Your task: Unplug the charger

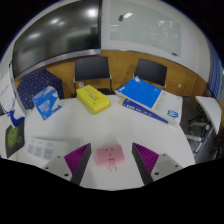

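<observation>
White table [110, 125] w/ yellow box [94, 98] beyond; gripper [110, 160] level, fingers [78, 158] apart, nothing held.

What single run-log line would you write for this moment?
task: unplug charger | gripper: open, holding nothing | charger: not visible | ahead on table: yellow box, blue folder | beyond: two chairs

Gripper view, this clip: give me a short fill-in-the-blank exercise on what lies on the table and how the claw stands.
1. The claw hangs over the round white table with its fingers ____.
2. The flat rectangular box beyond the fingers is ____ in colour.
3. Behind the table stand two black ____.
4. The flat blue book lies to the ____ of that box.

Missing words: open; yellow; chairs; right
</observation>
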